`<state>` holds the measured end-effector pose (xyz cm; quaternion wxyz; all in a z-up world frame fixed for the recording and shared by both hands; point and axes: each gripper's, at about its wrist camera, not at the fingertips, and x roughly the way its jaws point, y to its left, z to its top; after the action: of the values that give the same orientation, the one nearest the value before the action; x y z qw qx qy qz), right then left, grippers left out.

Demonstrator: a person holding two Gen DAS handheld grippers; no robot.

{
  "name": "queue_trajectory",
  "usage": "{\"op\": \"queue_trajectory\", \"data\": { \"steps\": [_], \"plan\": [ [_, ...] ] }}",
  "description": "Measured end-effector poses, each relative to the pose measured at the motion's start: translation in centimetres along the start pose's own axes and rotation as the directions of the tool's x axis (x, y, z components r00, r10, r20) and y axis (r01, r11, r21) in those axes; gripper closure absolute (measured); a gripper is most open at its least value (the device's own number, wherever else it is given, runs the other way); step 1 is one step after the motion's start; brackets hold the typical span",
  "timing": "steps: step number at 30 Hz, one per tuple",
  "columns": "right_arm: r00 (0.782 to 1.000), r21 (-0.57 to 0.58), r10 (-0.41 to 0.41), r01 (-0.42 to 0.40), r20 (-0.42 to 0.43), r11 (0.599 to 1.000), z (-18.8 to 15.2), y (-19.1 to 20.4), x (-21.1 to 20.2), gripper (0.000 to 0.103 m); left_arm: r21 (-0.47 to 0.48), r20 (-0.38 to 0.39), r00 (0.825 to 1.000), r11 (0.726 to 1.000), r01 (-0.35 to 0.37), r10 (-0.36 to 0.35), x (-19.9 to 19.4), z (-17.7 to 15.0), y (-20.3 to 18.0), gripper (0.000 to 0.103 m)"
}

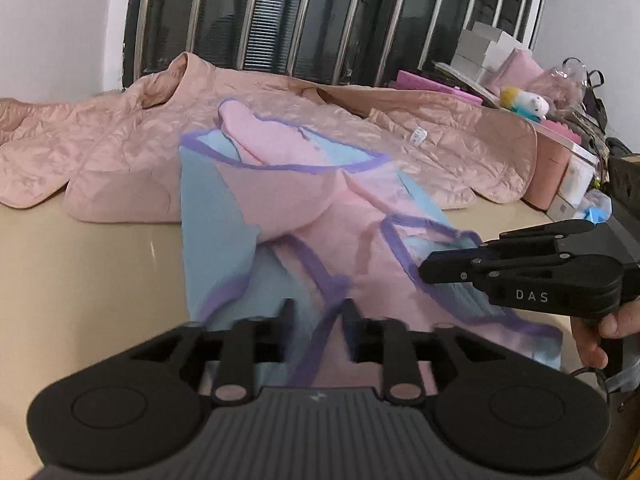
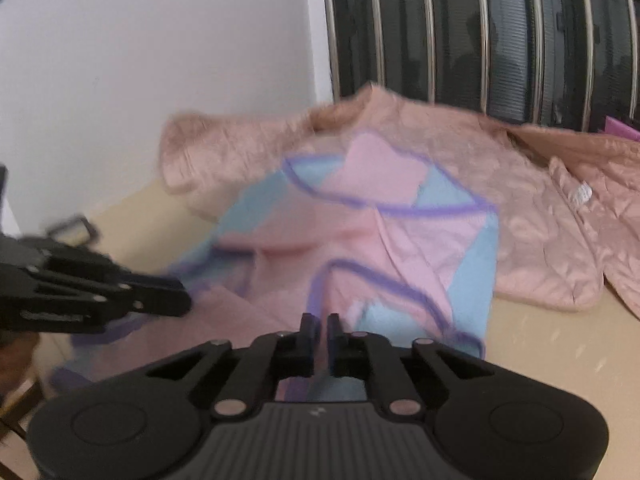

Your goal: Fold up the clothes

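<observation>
A pink and light-blue garment with purple trim [image 1: 320,208] lies crumpled on the beige table [image 1: 80,280], its near end raised toward both grippers. In the left wrist view, my left gripper [image 1: 318,312] has a bunch of this cloth pinched between its fingers. My right gripper [image 1: 426,270] reaches in from the right, its tips shut on the garment's purple-trimmed edge. In the blurred right wrist view the right gripper [image 2: 320,326] shows only a narrow gap, with the garment [image 2: 400,232] running into it. The left gripper [image 2: 186,300] enters there from the left, on the cloth.
A peach quilted jacket [image 1: 120,140] spreads across the back of the table, under the garment's far end. Boxes, pink items and a plush toy [image 1: 524,104] crowd the far right. A barred window [image 1: 320,20] and a white wall stand behind. A hand [image 1: 600,336] holds the right gripper.
</observation>
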<state>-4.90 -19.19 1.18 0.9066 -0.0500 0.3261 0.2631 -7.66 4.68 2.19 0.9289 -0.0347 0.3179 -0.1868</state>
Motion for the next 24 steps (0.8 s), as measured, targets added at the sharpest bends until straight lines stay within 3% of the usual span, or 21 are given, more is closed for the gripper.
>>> {"op": "queue_trajectory", "data": {
  "steps": [2,3,7,11,12,13,14,15,16,18,19,21,22,24],
  "plan": [
    [1.000,0.001,0.008,-0.008,0.022,1.000,-0.4,0.0,-1.7,0.087,-0.005,0.029,1.000,1.000,0.010,-0.010,-1.3,0.1,0.7,0.058],
    [0.999,-0.002,0.011,-0.011,0.045,1.000,-0.6,-0.2,-2.7,0.083,0.008,0.043,0.999,1.000,-0.018,0.017,-1.9,0.3,1.1,0.056],
    [0.995,-0.016,-0.050,0.052,0.081,0.999,0.2,-1.5,-4.5,0.081,0.139,0.060,0.979,0.970,-0.201,0.194,-1.1,1.3,1.8,0.055],
    [0.992,-0.020,-0.119,0.120,0.031,0.993,1.3,-3.7,-2.1,0.081,0.197,0.008,0.974,0.955,-0.223,0.226,1.9,1.7,1.9,0.055],
    [0.992,-0.022,-0.127,0.127,0.018,0.992,1.3,-3.9,-1.5,0.082,0.204,0.001,0.976,0.956,-0.212,0.217,2.3,1.8,2.0,0.059],
    [0.991,-0.024,-0.133,0.133,0.010,0.991,1.3,-4.0,-1.0,0.082,0.198,-0.009,0.978,0.960,-0.200,0.206,2.6,1.8,2.1,0.086],
    [0.990,-0.026,-0.138,0.138,0.002,0.990,1.2,-4.1,-0.6,0.082,0.175,-0.033,0.979,0.966,-0.191,0.200,3.1,2.0,2.5,0.100],
    [0.990,-0.028,-0.144,0.144,-0.006,0.989,1.2,-4.2,-0.1,0.084,0.129,-0.031,0.980,0.973,-0.190,0.196,2.9,2.0,3.1,0.101],
    [0.989,-0.026,-0.145,0.145,-0.012,0.989,1.1,-4.2,0.2,0.101,0.060,-0.013,0.981,0.979,-0.194,0.195,2.5,2.2,4.0,0.101],
    [0.989,-0.012,-0.145,0.145,-0.016,0.989,0.9,-4.3,0.4,0.102,-0.103,0.018,0.978,0.974,-0.203,0.206,1.4,2.4,6.2,0.100],
    [0.989,-0.004,-0.147,0.147,-0.011,0.989,0.8,-4.3,0.3,0.102,-0.177,0.038,0.974,0.960,-0.214,0.224,0.9,2.3,7.3,0.096],
    [0.988,-0.005,-0.152,0.152,-0.006,0.988,0.7,-4.4,0.2,0.102,-0.223,0.047,0.968,0.947,-0.231,0.247,0.3,2.1,8.2,0.079],
    [0.989,-0.011,-0.149,0.149,-0.003,0.989,0.7,-4.3,0.0,0.101,-0.245,0.051,0.965,0.939,-0.239,0.259,0.0,2.1,8.6,0.064],
    [0.990,-0.029,-0.139,0.139,0.003,0.990,0.7,-3.8,-0.4,0.097,-0.208,0.066,0.969,0.954,-0.218,0.236,-0.7,1.9,7.8,0.056]
  ]
}}
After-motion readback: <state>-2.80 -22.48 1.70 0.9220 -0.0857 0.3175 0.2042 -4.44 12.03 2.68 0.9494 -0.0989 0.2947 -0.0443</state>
